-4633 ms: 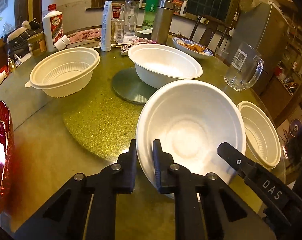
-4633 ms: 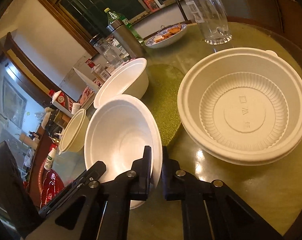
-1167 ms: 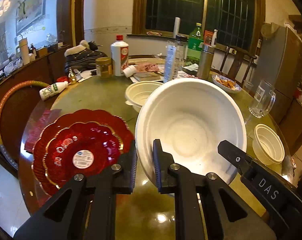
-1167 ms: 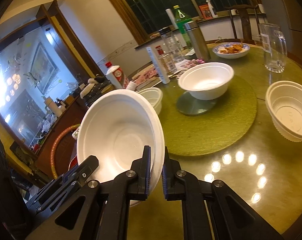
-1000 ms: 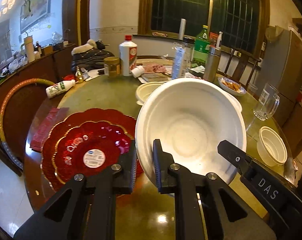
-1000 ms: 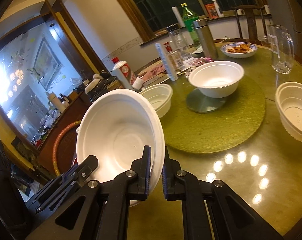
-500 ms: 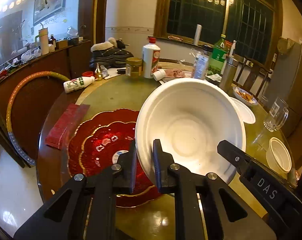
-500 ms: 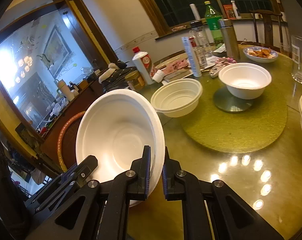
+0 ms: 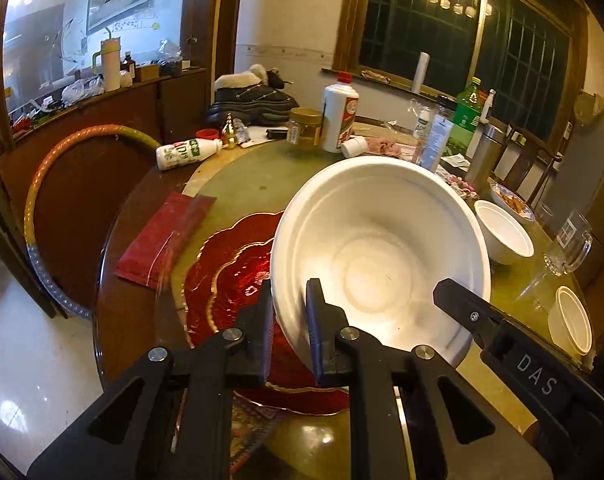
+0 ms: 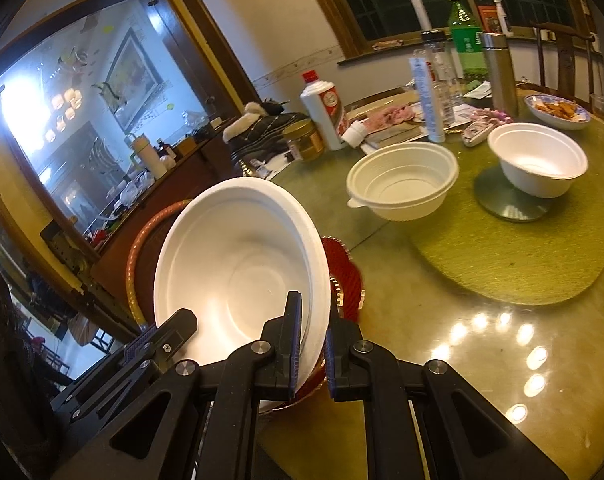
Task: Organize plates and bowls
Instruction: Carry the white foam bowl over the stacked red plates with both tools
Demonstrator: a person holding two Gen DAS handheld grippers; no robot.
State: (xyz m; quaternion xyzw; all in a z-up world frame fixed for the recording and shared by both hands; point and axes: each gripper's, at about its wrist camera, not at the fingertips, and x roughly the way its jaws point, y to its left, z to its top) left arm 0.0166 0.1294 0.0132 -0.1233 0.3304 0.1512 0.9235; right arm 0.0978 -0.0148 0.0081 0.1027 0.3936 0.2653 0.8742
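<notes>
A large white foam bowl (image 9: 377, 264) hangs tilted above the table, held at opposite sides of its rim. My left gripper (image 9: 288, 292) is shut on its left rim. My right gripper (image 10: 311, 308) is shut on the right rim of the same bowl (image 10: 238, 272). Under the bowl lie stacked red scalloped plates (image 9: 230, 280) with gold edges, partly hidden by it. A ribbed plastic bowl (image 10: 401, 184) and a white foam bowl (image 10: 537, 164) stand further along the table. Another small plastic bowl (image 9: 573, 320) sits at the right edge.
A red packet (image 9: 162, 232) lies left of the plates near the table edge. Bottles, a jar (image 9: 303, 126) and a steel flask (image 10: 499, 72) crowd the far side. A glass mug (image 9: 569, 244) stands right. A green mat (image 10: 521, 256) covers the centre. A hoop (image 9: 62, 148) leans left.
Both grippers have carried the white bowl leftward across the table; it now hangs over the red plates, which have slid under it in view.
</notes>
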